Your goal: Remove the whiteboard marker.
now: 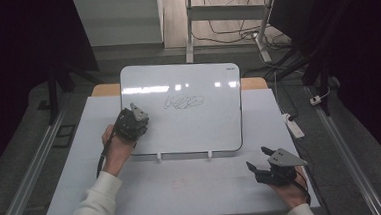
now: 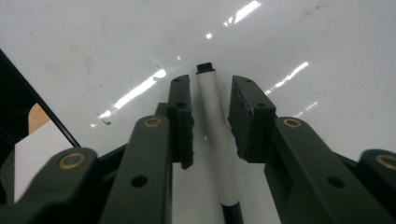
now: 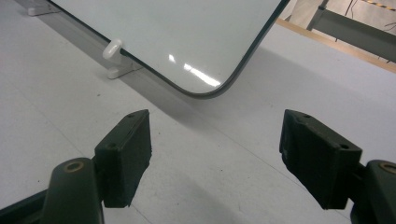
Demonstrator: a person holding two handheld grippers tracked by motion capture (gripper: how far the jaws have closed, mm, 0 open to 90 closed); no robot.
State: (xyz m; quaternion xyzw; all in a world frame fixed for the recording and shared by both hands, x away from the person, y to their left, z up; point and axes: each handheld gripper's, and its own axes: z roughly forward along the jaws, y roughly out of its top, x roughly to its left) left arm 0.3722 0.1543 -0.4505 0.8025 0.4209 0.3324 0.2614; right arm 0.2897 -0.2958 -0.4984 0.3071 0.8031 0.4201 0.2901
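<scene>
High view: whiteboard [image 1: 181,108] propped on the white table [image 1: 183,188], a scribble [image 1: 184,102] near its middle; left gripper [image 1: 131,122] over the board's lower left part, jaw gap hidden by its own body from here; right gripper [image 1: 262,160] low on the table just off the board's lower right corner, jaws spread wide with nothing between. Left gripper view supplies what the high view hides: a white marker [image 2: 215,135] with a black end lies lengthwise between the two pads on the glossy board surface [image 2: 303,37], black end just past the fingertips; left pad close against the barrel, right pad a narrow gap away, so a firm clamp cannot be confirmed; jaws narrowed but not together. Right gripper view: own jaws [image 3: 215,154] far apart over bare table, board's rounded corner [image 3: 205,91] ahead between them, a small white clip [image 3: 113,49] holding the board's lower edge ahead of the left jaw.
</scene>
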